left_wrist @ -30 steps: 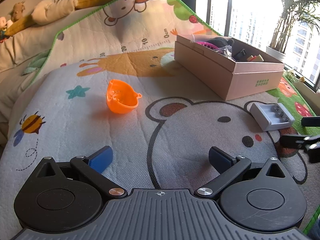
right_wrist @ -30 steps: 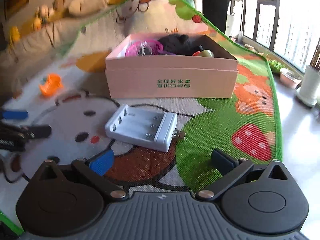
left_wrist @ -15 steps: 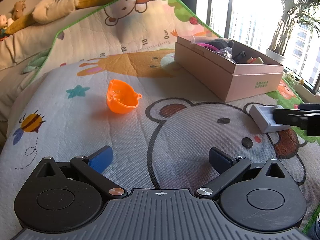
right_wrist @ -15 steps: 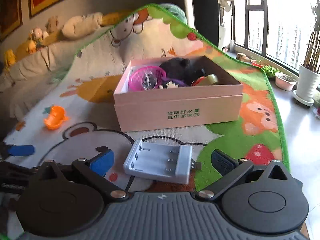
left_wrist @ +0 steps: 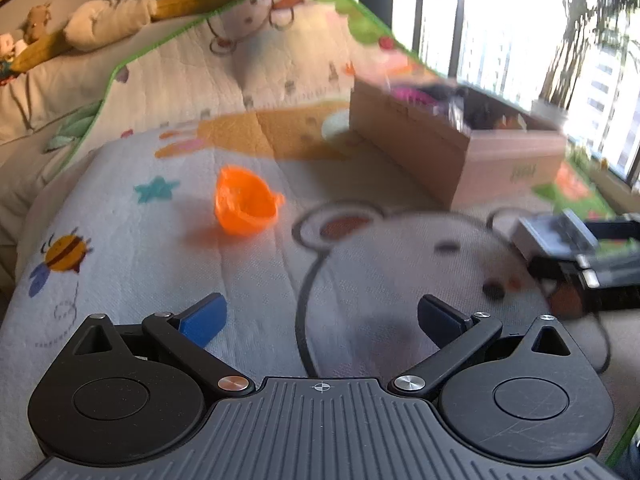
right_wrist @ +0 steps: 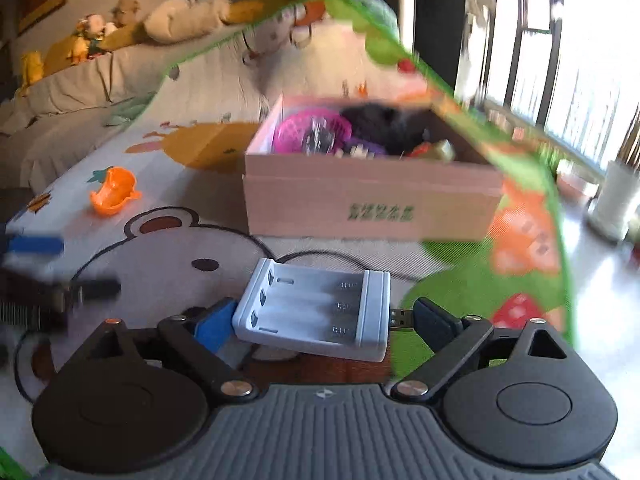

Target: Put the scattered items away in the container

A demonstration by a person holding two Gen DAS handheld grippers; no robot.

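Observation:
A pale grey battery charger [right_wrist: 320,312] lies on the play mat between the wide-open fingers of my right gripper [right_wrist: 324,320]; its left end is by the blue finger pad [right_wrist: 212,326]. The charger also shows in the left wrist view [left_wrist: 548,236], with the right gripper [left_wrist: 592,256] around it. A pink cardboard box [right_wrist: 368,200] holding several items stands beyond it. An orange plastic toy [left_wrist: 244,206] lies on the mat ahead of my left gripper [left_wrist: 320,318], which is open and empty above the mat.
The cartoon play mat [left_wrist: 360,272] covers the floor and runs up onto a sofa [right_wrist: 80,80] with plush toys. A white pot [right_wrist: 616,200] stands on the floor by the window at right. The left gripper [right_wrist: 40,276] shows at the left.
My right gripper has moved forward so the charger now sits between its open fingers. The left gripper has barely moved.

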